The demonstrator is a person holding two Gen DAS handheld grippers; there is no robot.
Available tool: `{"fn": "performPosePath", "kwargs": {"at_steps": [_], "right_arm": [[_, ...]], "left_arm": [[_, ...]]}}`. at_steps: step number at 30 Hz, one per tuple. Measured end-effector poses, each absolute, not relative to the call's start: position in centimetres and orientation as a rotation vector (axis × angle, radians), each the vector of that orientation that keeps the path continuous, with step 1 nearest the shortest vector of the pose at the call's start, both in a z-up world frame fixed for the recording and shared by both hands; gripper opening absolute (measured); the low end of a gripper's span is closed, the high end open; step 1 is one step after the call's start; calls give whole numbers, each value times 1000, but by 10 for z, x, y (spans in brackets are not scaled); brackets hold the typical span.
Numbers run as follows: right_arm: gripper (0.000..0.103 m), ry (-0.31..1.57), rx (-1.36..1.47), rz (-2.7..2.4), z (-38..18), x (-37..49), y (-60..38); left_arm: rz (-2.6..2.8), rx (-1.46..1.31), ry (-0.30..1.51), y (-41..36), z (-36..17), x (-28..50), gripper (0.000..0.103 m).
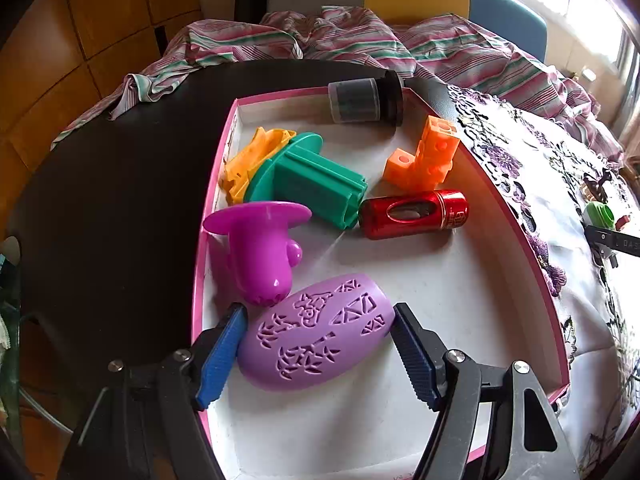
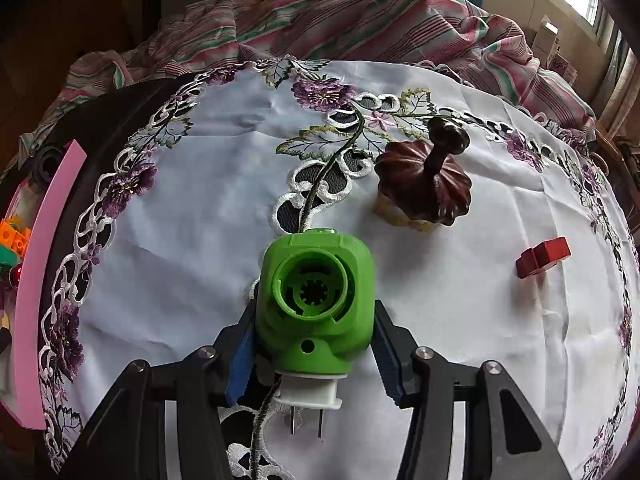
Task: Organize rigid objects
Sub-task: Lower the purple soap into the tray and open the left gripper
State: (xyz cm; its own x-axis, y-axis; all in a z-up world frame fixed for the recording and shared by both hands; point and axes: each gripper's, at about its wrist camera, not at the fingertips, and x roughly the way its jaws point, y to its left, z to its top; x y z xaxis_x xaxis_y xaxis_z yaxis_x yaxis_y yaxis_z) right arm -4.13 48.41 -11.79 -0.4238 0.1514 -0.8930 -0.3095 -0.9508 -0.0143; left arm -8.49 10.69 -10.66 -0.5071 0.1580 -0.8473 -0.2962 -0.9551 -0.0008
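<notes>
Left gripper [image 1: 318, 354] spread around lilac oval plastic shell with cut-out pattern [image 1: 316, 338], pads not pressing; shell lies in pink-rimmed white tray [image 1: 440, 280]. Right gripper [image 2: 314, 354] pinching green plastic plug-in device [image 2: 316, 300] over white embroidered tablecloth [image 2: 200, 240].

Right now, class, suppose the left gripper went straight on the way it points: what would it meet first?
The lilac oval cut-out shell, lying between the left gripper's blue fingers, so it comes first. Whether the fingers already touch it is unclear. Past it lies the white floor of the pink-edged box.
</notes>
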Motion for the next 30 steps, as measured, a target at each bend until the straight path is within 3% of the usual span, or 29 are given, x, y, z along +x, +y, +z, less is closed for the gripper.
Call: {"fn": "performPosePath", "kwargs": {"at_steps": [7,11,17,20,30], "right_arm": [[52,173,-1501,2439,-118,-41,481],[52,168,-1501,2439,-119,-43,481],[52,157,-1501,2439,-119,-44,480],[52,157,-1501,2439,-119,-44,480],[53,163,-1508,2439,-120,-45,481]], "left_arm": [[2517,-1373,219,109,-107,-86,72],[2505,-1380,216,112,-106,-93,54],[2523,-1374,227,111,-106,-100,50],[2511,-1355,137,101,-100,-97,53],[2532,-1309,137,81,-85,-74,59]]}}
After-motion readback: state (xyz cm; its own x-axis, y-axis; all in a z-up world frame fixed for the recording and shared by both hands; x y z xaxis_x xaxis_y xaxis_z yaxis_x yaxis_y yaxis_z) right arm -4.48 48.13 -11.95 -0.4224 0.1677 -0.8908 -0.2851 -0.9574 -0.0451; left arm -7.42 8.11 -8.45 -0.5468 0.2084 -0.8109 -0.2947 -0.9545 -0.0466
